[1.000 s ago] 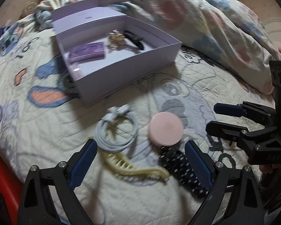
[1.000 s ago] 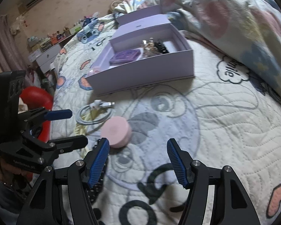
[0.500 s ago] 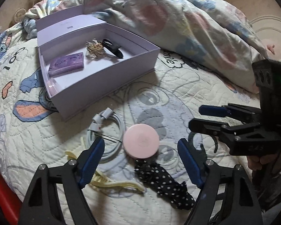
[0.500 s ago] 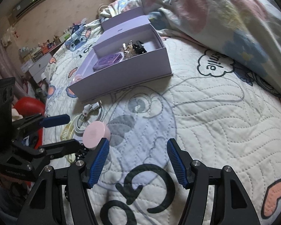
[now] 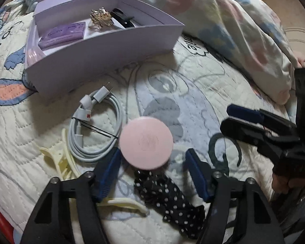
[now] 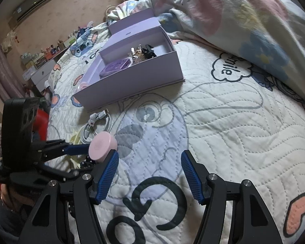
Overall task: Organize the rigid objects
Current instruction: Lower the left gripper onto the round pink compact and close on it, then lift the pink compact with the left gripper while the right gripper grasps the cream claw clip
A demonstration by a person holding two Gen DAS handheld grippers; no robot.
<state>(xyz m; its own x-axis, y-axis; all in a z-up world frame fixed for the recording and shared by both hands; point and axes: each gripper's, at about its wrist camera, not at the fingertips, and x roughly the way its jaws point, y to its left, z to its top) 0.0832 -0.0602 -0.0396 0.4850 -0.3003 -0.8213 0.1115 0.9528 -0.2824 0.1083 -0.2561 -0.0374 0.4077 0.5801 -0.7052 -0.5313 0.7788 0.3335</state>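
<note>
A round pink case (image 5: 146, 143) lies on the quilted bed, just ahead of my left gripper (image 5: 152, 174), which is open with its fingers either side of the case's near edge. It also shows in the right wrist view (image 6: 102, 148). Left of it lie a coiled white cable (image 5: 95, 128) and a cream hair claw (image 5: 59, 160). A black polka-dot scrunchie (image 5: 168, 195) lies under the left gripper. An open lilac box (image 5: 103, 46) holds a purple case (image 5: 63, 33), a gold clip (image 5: 100, 17) and a black clip (image 5: 122, 18). My right gripper (image 6: 150, 174) is open and empty over the quilt.
A bunched floral duvet (image 5: 223, 16) lies behind and right of the box. The box lid (image 6: 130, 23) stands behind the box. A dresser with small items (image 6: 40, 65) stands beyond the bed's far edge. The left gripper shows in the right wrist view (image 6: 71, 154).
My left gripper has moved forward and down toward the pink case, which now sits between its fingertips. My right gripper has stayed open and shifted little.
</note>
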